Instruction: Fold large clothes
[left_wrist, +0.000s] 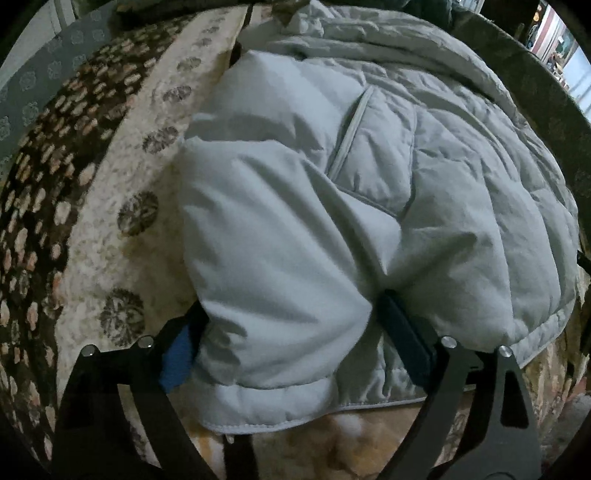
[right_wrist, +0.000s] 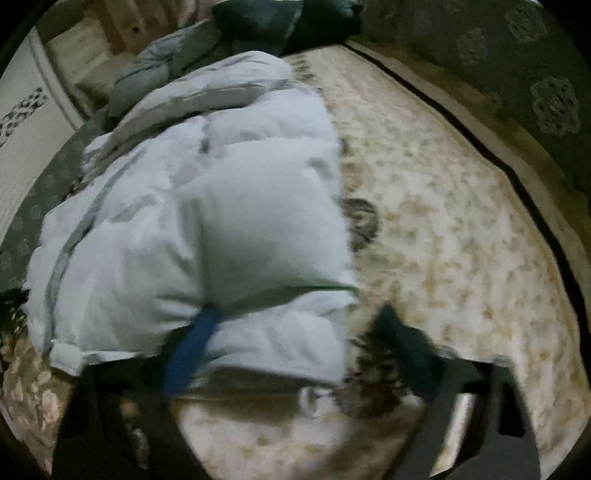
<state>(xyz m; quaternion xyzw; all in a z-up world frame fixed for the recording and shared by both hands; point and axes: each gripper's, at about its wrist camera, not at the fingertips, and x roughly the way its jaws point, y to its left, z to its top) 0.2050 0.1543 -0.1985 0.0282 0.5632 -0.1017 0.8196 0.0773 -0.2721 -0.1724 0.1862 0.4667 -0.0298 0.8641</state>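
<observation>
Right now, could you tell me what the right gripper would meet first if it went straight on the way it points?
The right gripper would most likely meet the pale padded jacket first: its folded edge already lies between the fingers, with the patterned bedspread beneath. The picture is blurred, so depth is uncertain.

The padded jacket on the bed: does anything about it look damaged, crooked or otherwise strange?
Nothing looks damaged. The pale padded jacket lies bunched, its folded part bulging between the left gripper fingers. Its hem edge is uneven on the patterned bedspread. The right wrist view is blurred.
</observation>
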